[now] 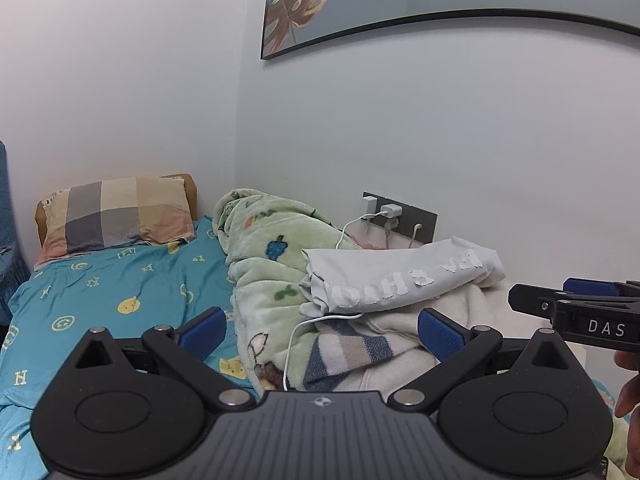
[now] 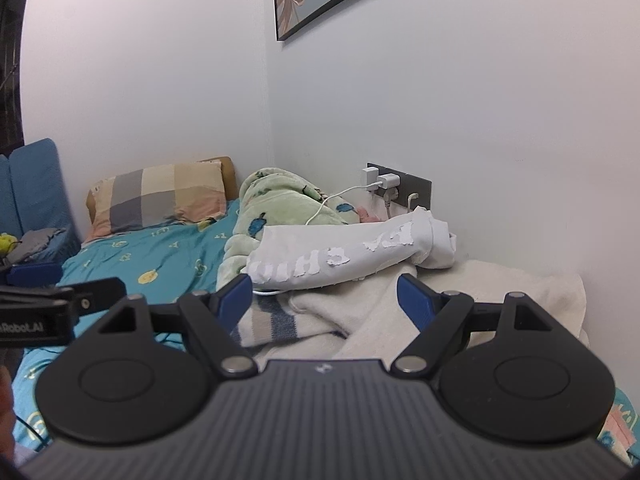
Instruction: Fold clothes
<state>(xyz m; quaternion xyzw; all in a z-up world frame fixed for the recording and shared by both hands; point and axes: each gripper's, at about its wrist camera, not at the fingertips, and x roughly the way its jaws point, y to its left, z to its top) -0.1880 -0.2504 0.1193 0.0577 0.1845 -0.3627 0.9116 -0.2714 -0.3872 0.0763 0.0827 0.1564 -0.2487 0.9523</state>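
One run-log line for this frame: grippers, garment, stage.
left gripper: open, empty | right gripper: open, empty | white printed garment: folded, atop cream blanket | charger cable: beside it | stage: hovering, no contact

white letters "das" stand on the black body of the right gripper [image 1: 576,300], at the right edge of the left wrist view. "robot.ai" stands on the left gripper [image 2: 60,300]. the folded white garment [image 1: 400,280] bears cracked, unreadable white lettering.
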